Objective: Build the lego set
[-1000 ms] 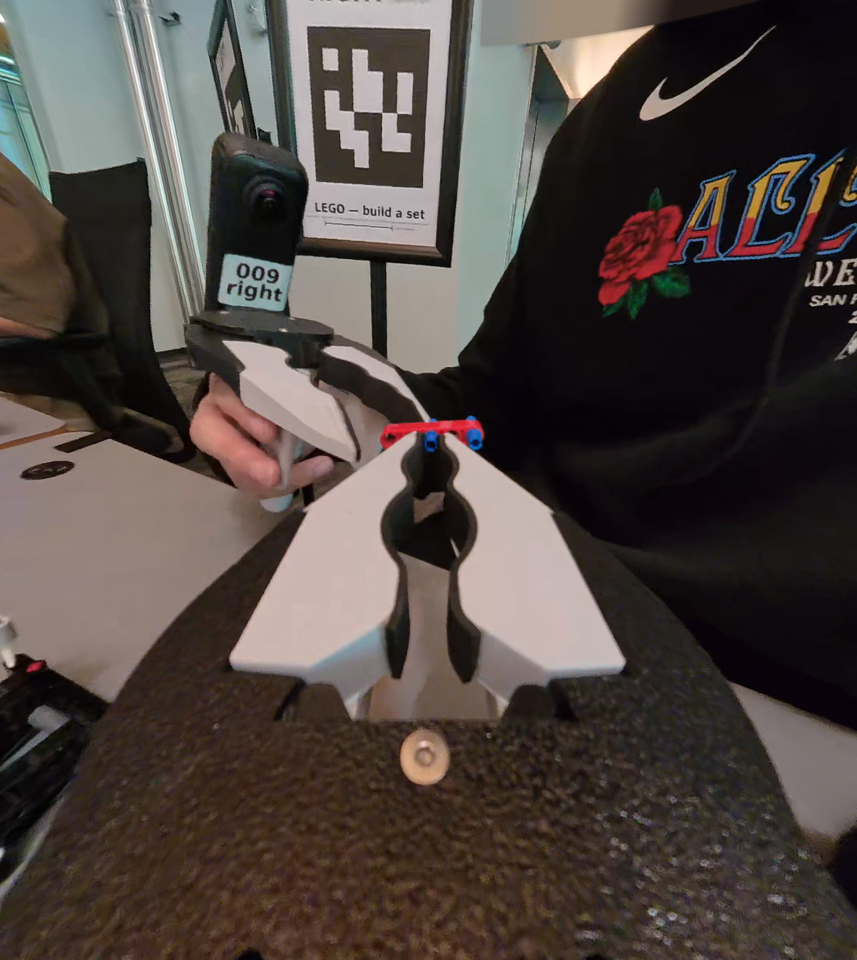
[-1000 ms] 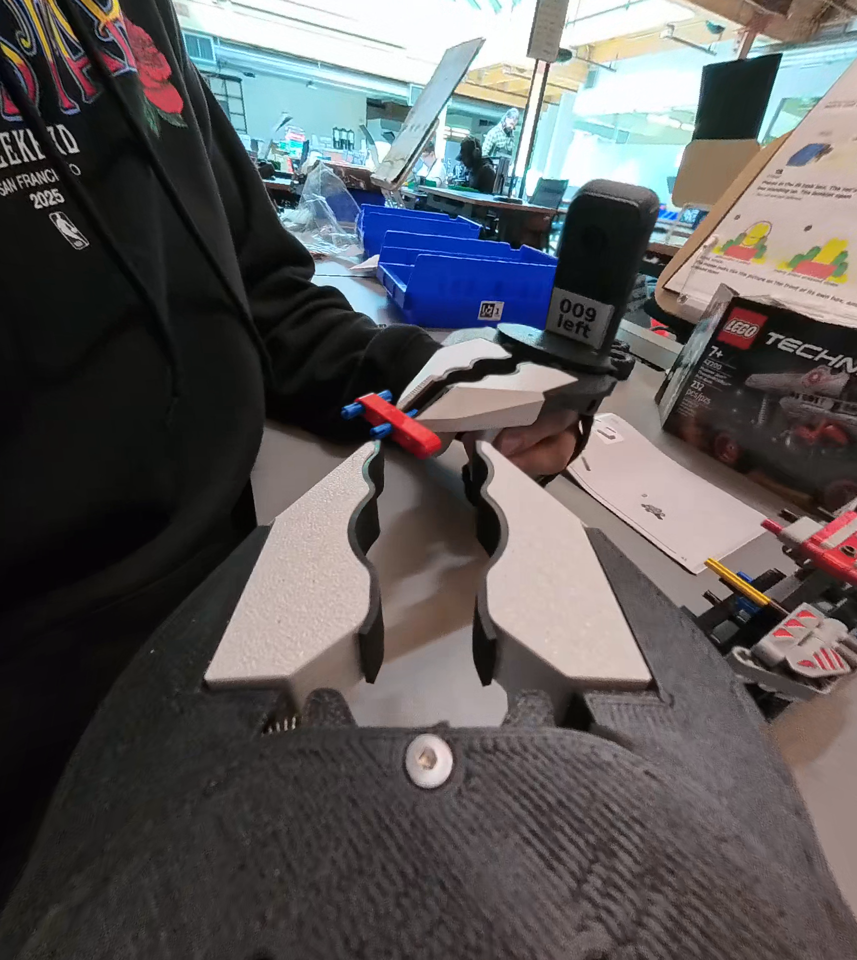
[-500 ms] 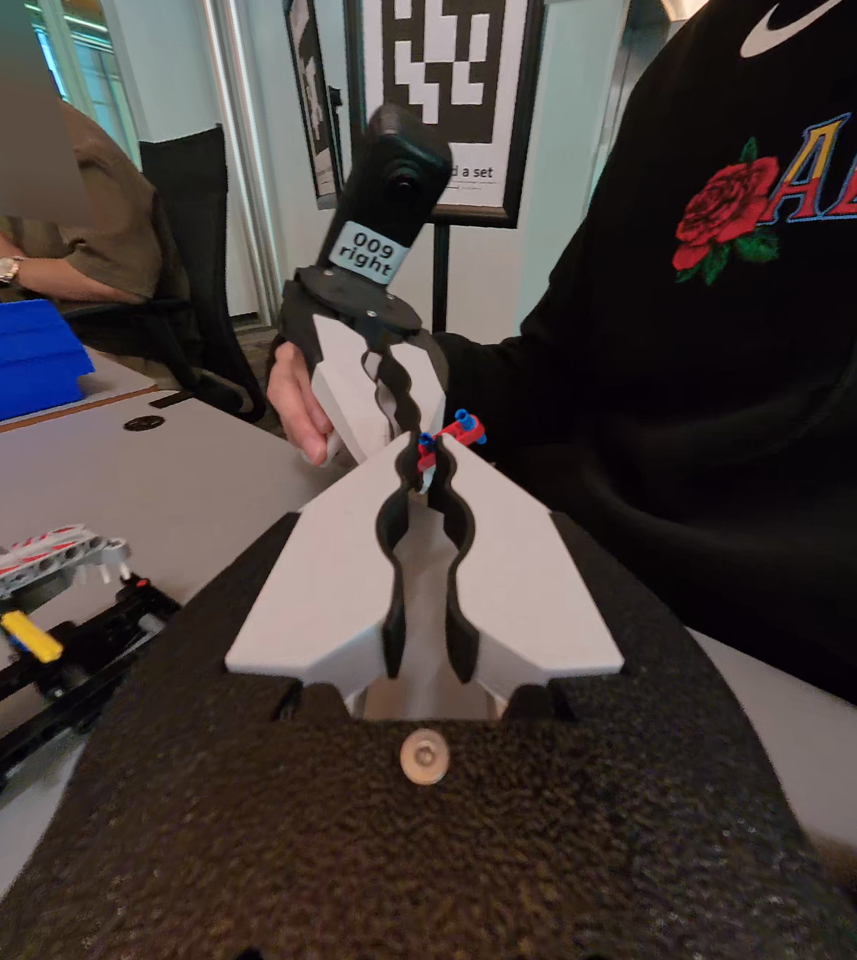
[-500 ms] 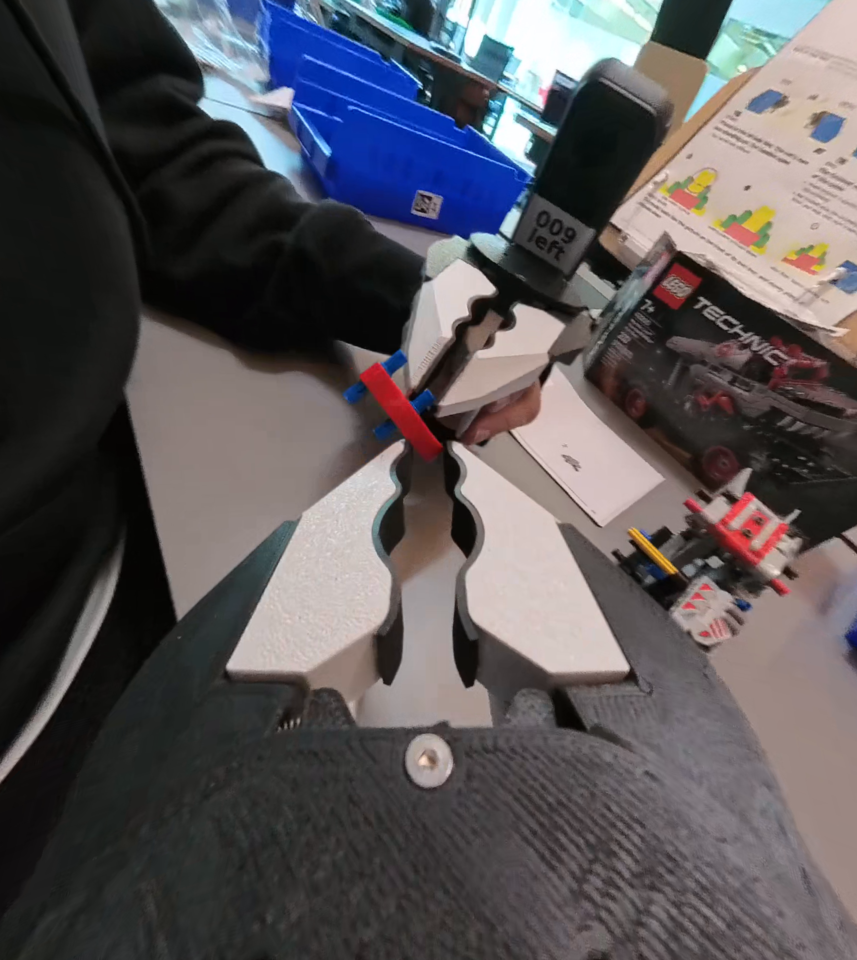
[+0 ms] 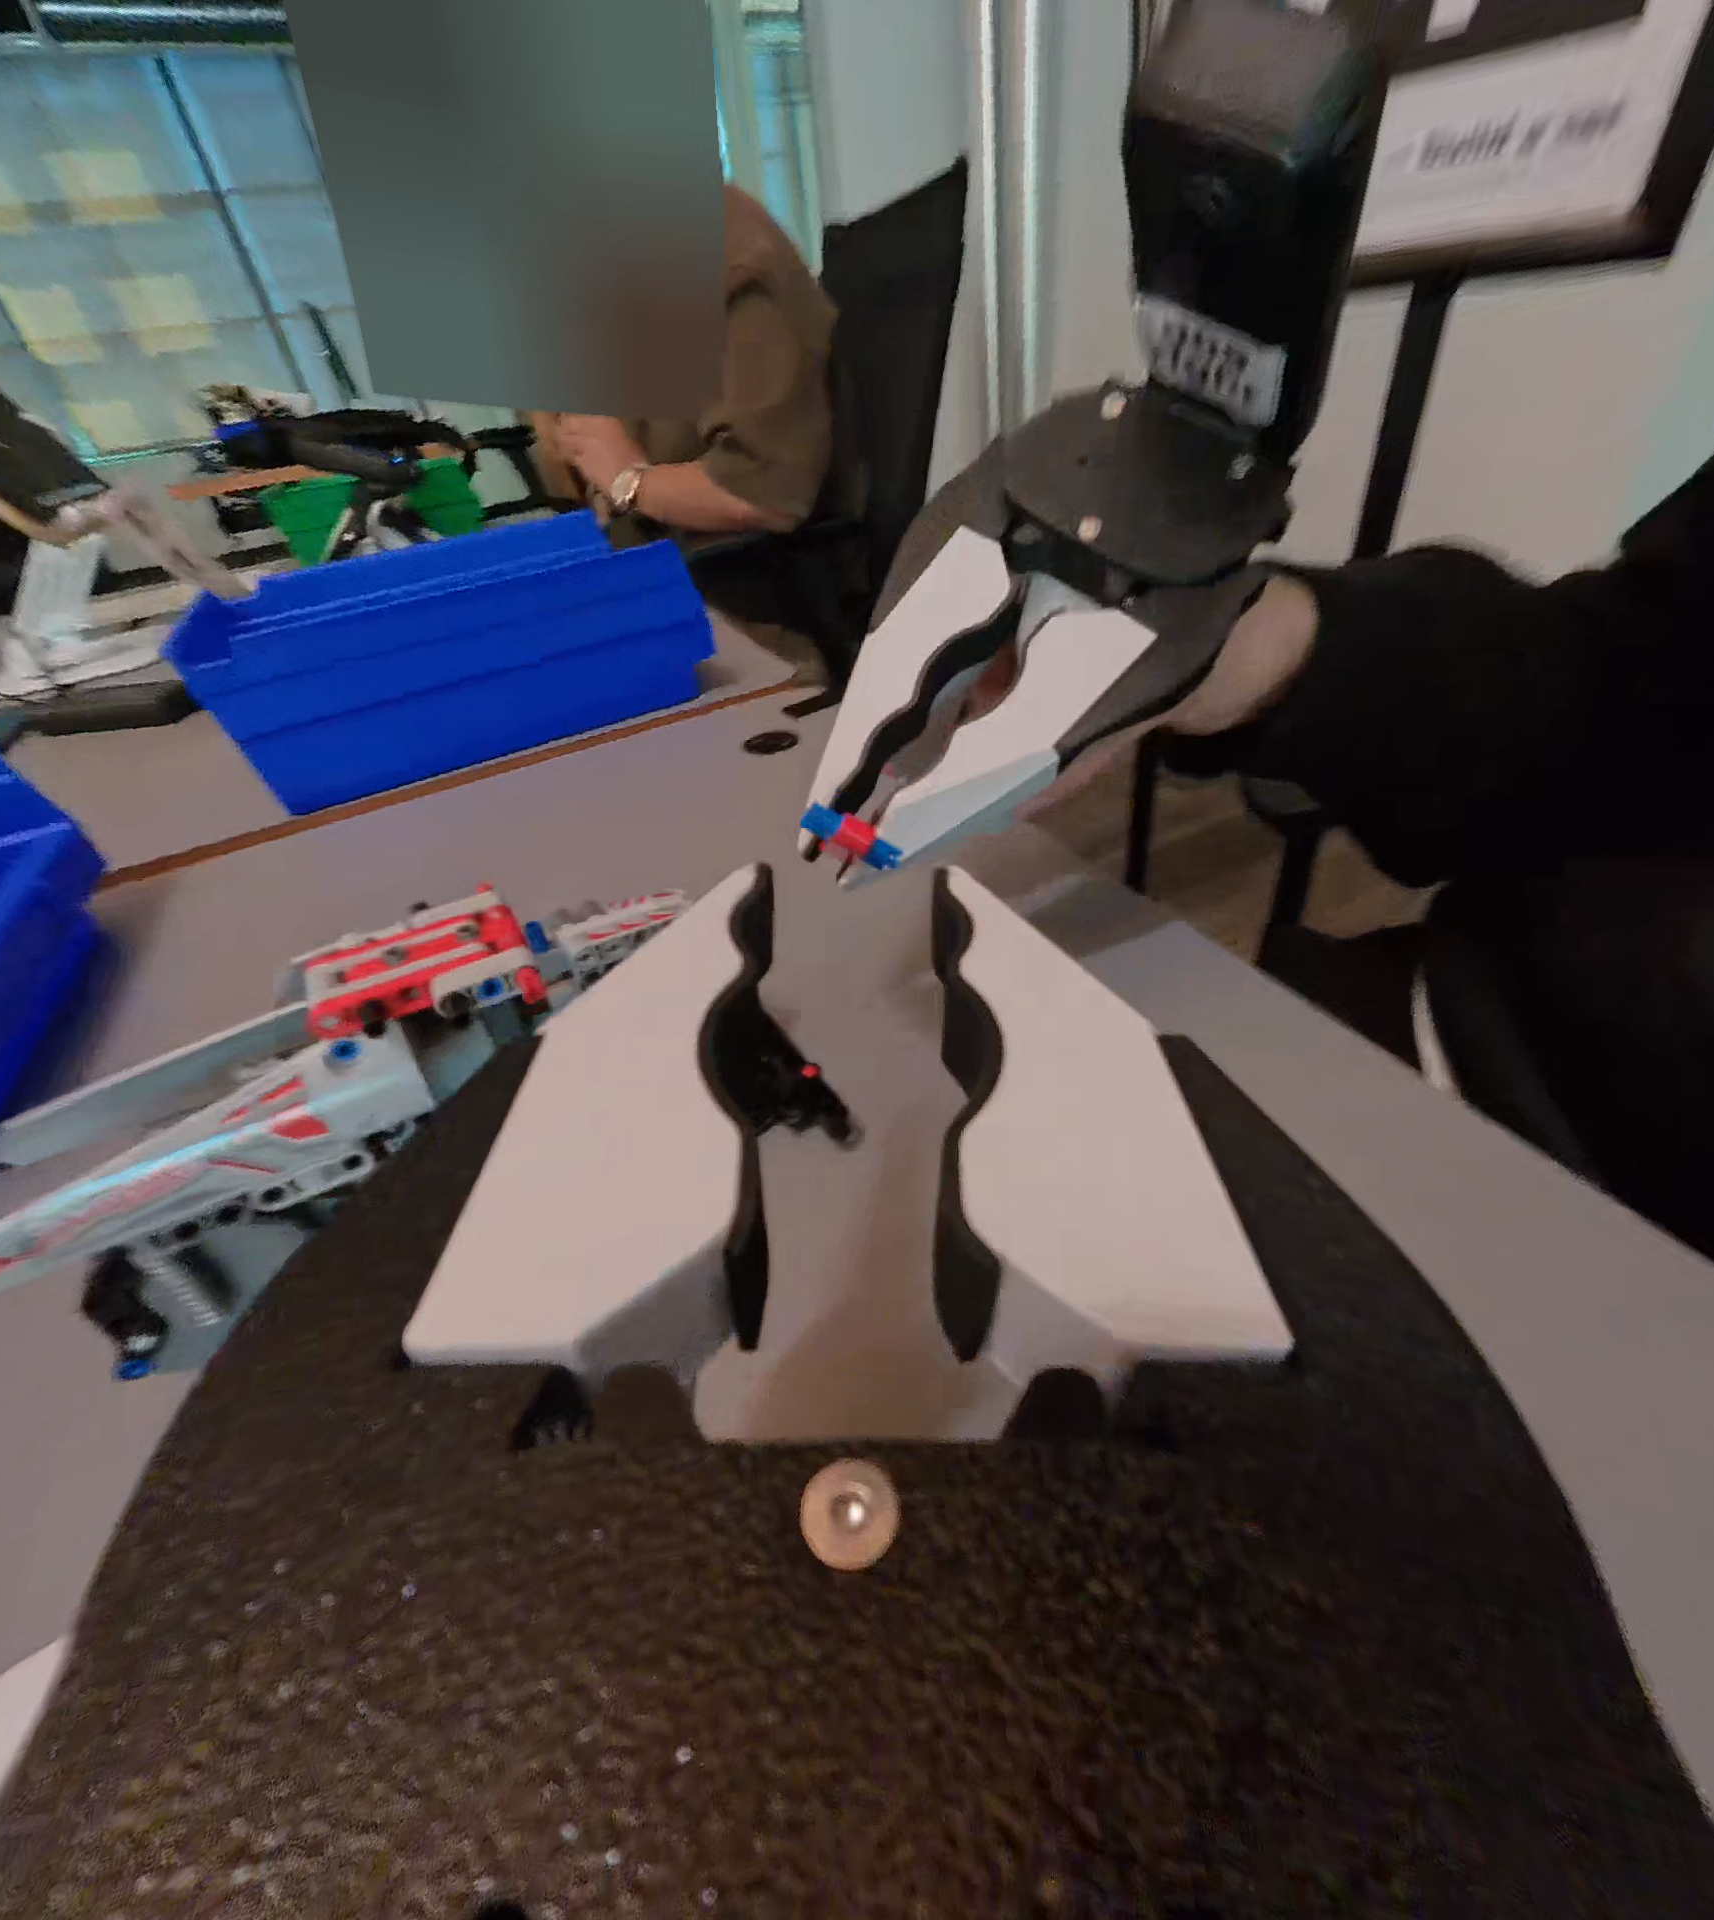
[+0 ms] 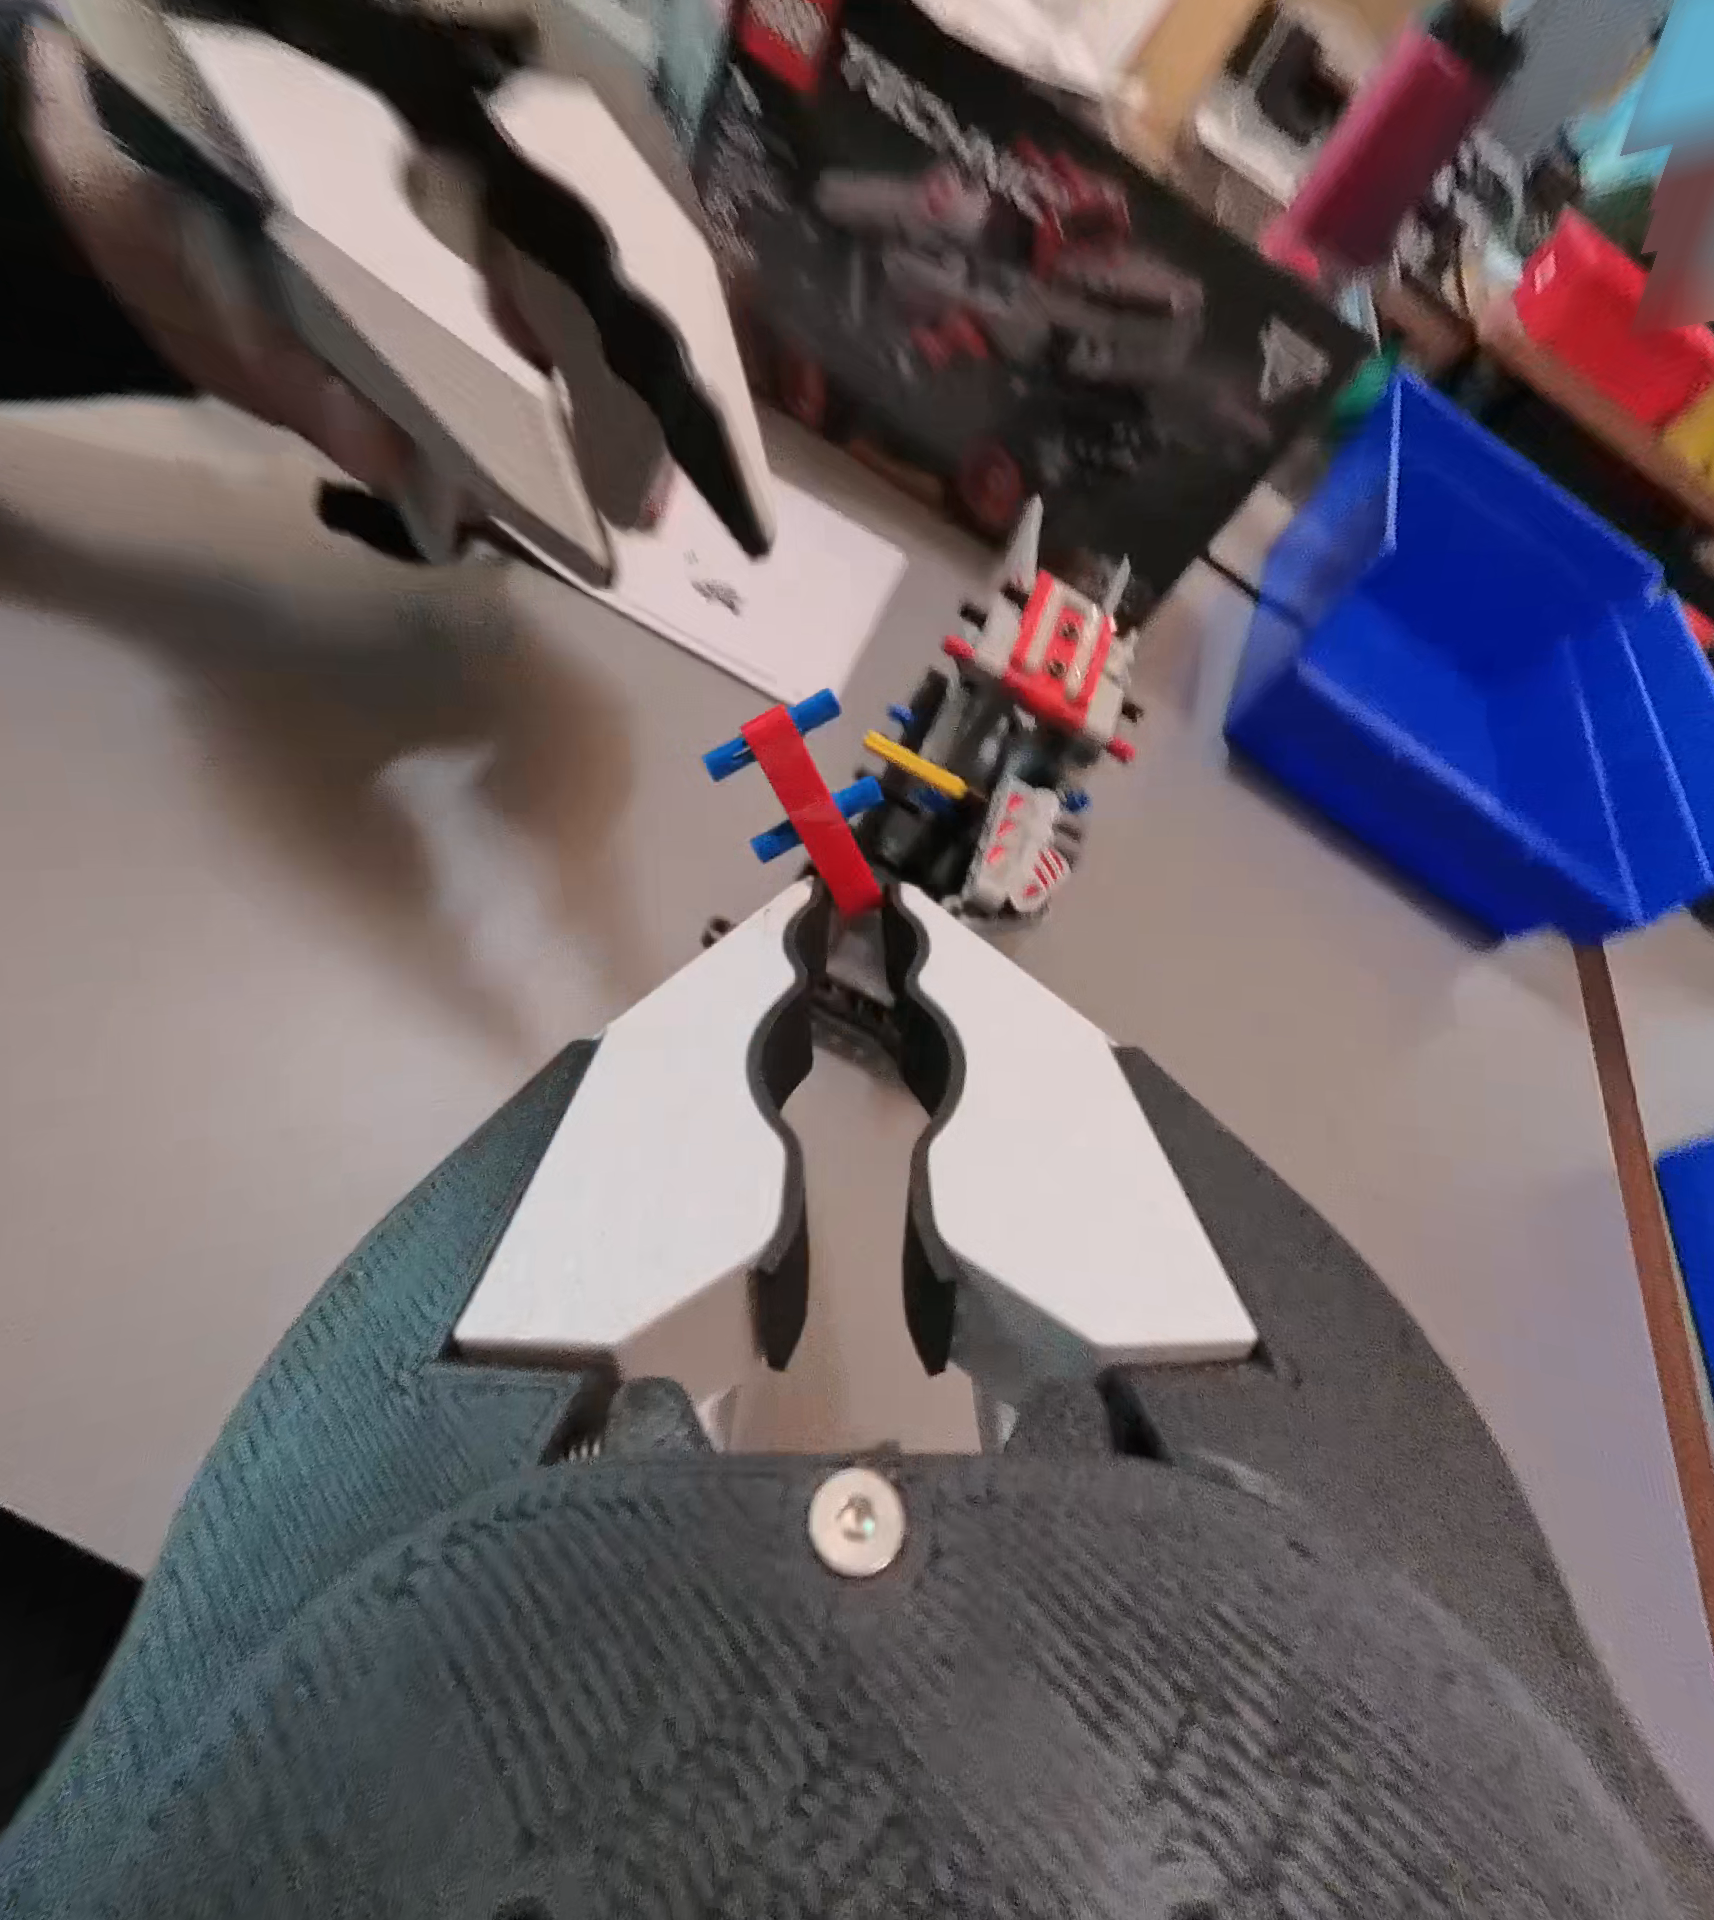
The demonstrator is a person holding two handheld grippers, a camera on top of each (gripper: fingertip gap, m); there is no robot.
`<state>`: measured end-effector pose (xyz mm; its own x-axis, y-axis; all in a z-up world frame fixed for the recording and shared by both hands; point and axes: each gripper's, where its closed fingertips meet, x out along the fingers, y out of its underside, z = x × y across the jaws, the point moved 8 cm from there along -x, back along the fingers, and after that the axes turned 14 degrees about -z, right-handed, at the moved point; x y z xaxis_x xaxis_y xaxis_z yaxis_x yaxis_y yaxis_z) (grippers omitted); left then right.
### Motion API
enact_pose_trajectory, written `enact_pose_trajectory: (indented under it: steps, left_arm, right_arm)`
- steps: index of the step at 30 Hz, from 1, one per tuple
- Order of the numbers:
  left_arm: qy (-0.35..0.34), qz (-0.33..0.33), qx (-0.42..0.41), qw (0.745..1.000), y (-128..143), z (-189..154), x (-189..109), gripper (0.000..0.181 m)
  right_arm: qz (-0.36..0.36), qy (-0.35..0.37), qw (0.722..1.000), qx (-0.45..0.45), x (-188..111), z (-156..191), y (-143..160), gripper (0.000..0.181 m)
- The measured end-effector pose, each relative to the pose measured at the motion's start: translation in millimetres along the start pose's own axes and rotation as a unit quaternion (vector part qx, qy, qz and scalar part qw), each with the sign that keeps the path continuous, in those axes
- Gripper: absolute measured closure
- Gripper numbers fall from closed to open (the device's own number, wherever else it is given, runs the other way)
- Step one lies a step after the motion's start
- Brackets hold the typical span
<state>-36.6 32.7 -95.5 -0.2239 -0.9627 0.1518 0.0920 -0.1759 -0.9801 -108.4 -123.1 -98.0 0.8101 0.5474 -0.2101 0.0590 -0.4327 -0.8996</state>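
A red beam with blue pins (image 6: 811,810) is clamped at its lower end in my right gripper (image 6: 853,906), which is shut on it above the grey table (image 6: 209,935). In the left wrist view the same beam (image 5: 845,831) shows at the right gripper's tip (image 5: 837,871), just beyond my left gripper (image 5: 851,881), which is open and empty. The partly built red, grey and black model (image 5: 396,997) lies on the table to the left; in the right wrist view the model (image 6: 1019,748) is straight ahead. The left gripper (image 6: 681,556) is at upper left there, jaws apart.
A small black piece (image 5: 791,1096) lies on the table between my left fingers. Blue bins (image 5: 437,655) stand behind the model. In the right wrist view there are a blue bin (image 6: 1507,707) at right, the set's dark box (image 6: 1019,260) behind, and a white sheet (image 6: 780,603). The tips of one gripper are about 6 cm away from the tips of the other.
The red beam passed from the left gripper to the right one. The left gripper opened and let go. Both grippers swung away from the person toward the model.
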Motion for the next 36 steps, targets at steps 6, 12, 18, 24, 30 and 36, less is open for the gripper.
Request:
enact_pose_trajectory:
  steps: [6, 12, 18, 24, 30, 36]
  left_arm:
    - [-0.059, 0.11, 0.171, 0.977, 0.5, -13.3, 26.2, 0.151]
    - [-0.078, 0.16, 0.261, 0.949, 6.5, -23.7, 36.8, 0.155]
    - [-0.133, 0.159, 0.288, 0.935, 9.5, -27.3, 36.1, 0.168]
    - [-0.188, 0.142, 0.26, 0.936, 12.8, -26.3, 27.4, 0.17]
    - [-0.205, 0.096, 0.157, 0.961, 13.7, -14.7, 14.9, 0.176]
    - [-0.217, 0.084, 0.112, 0.966, 20.6, -10.0, 10.1, 0.178]
  right_arm:
    - [0.085, 0.032, 0.995, 0.042, 4.7, 1.6, 5.0, 0.173]
    - [0.089, 0.041, 0.992, 0.074, 4.4, 2.5, 2.6, 0.173]
    - [0.085, 0.042, 0.993, 0.071, 8.7, 6.8, -0.9, 0.173]
    - [0.044, 0.043, 0.996, 0.067, 12.7, 8.7, -3.0, 0.174]
    - [-0.033, 0.016, 0.996, 0.086, 15.4, 13.0, -3.4, 0.175]
    - [-0.104, 0.001, 0.991, 0.08, 17.7, 14.5, -3.2, 0.173]
